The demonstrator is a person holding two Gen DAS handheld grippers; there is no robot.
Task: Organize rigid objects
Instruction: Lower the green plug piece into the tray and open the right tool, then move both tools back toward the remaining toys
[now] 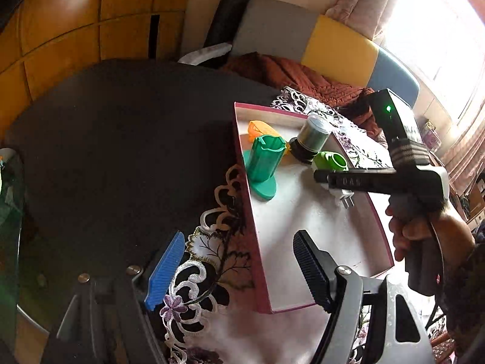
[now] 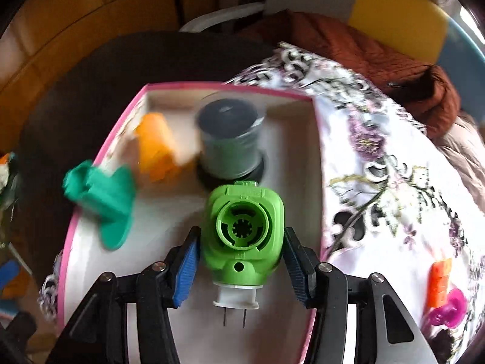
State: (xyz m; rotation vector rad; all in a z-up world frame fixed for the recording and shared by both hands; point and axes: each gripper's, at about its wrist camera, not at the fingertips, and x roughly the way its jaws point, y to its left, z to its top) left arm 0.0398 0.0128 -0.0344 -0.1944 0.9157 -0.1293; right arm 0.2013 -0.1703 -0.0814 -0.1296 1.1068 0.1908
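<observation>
A pink-rimmed white box lies on the flowered cloth. In it are a teal stand, an orange piece and a grey spool on a black base. A green plug-in device with a white two-prong plug rests in the box's right part. My right gripper straddles it, pads just off its sides, open. My left gripper hovers open and empty over the box's near left wall.
An orange block and a magenta piece lie on the cloth right of the box. The dark round table stretches left. A rust blanket and cushions sit behind. A hand holds the right gripper.
</observation>
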